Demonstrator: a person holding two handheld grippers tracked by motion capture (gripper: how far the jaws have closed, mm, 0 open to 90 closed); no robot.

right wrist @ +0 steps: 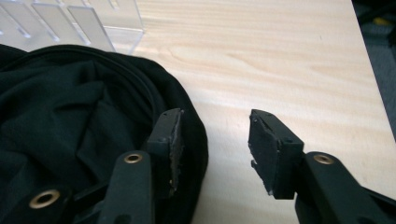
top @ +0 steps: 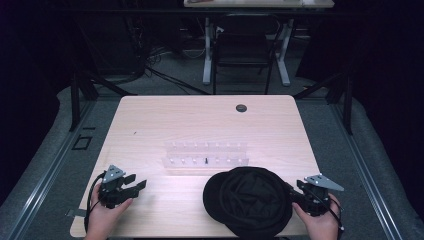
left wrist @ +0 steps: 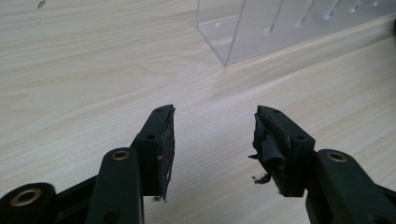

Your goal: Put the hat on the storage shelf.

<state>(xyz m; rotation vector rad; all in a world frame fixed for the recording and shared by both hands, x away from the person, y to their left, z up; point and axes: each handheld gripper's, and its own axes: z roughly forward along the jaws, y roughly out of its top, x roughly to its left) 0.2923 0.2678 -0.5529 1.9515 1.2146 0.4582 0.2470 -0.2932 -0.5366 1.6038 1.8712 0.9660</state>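
Your right gripper (right wrist: 215, 149) stands with jaws spread wide, one jaw over the rim of the floppy black fabric cap (top: 248, 200), gripping nothing. Your left gripper (left wrist: 212, 144) is released over the bare pale wood counter (top: 165, 120), well apart from the cap. Just beyond the cap stands a clear acrylic rack (top: 206, 154); the high view adds a dark room and a chair (top: 245, 50).

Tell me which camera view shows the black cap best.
The high view: the whole black cap lies upside down at the table's near edge, beside the right gripper. The right gripper view shows just part of its hollow and rim, one open jaw over the rim. The left gripper view looks at bare table and the clear rack.
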